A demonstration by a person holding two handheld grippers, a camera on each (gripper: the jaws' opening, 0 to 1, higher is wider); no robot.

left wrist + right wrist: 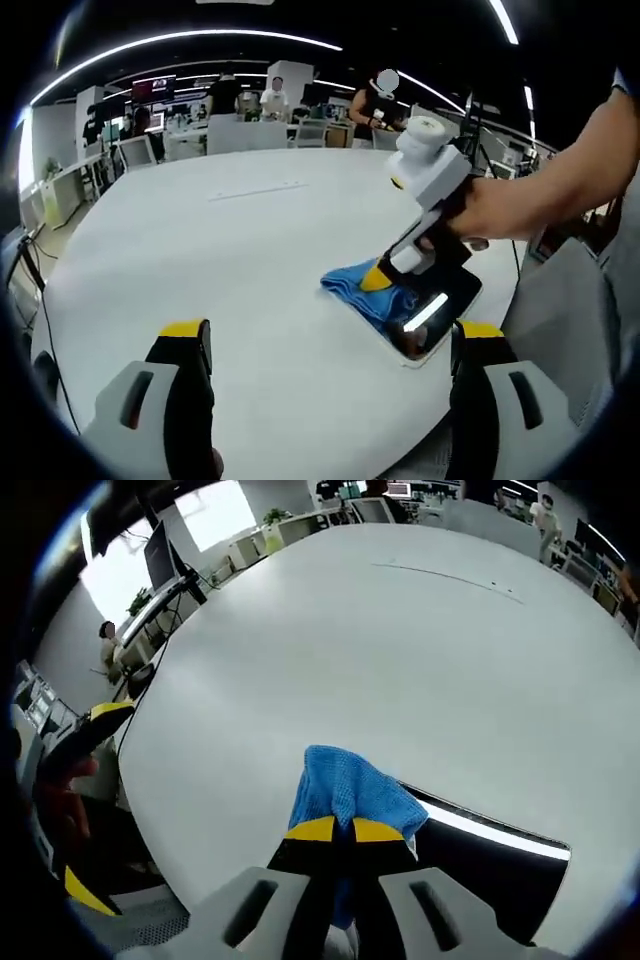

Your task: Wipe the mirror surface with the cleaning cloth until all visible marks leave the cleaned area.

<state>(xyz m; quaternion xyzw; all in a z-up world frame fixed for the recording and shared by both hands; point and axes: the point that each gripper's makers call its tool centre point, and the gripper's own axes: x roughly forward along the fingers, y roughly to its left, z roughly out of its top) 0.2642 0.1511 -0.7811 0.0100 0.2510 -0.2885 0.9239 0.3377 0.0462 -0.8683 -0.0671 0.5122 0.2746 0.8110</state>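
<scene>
A dark flat mirror (440, 312) lies on the white table (250, 260) near its right edge, reflecting a ceiling light. The blue cleaning cloth (362, 296) lies bunched partly over the mirror's left end. The right gripper (378, 278), held by a person's hand, is shut on the cloth and presses it down there. In the right gripper view its jaws are closed on the blue cloth (352, 792), with the mirror (490, 865) stretching to the right. My left gripper (330, 345) hovers open in front of the mirror, holding nothing.
The round white table (380, 650) spreads wide beyond the mirror. Desks, chairs and several people stand in the office behind it. A person's arm (560, 180) reaches in from the right. The left gripper's yellow-tipped jaw (95, 725) shows at the table's left edge.
</scene>
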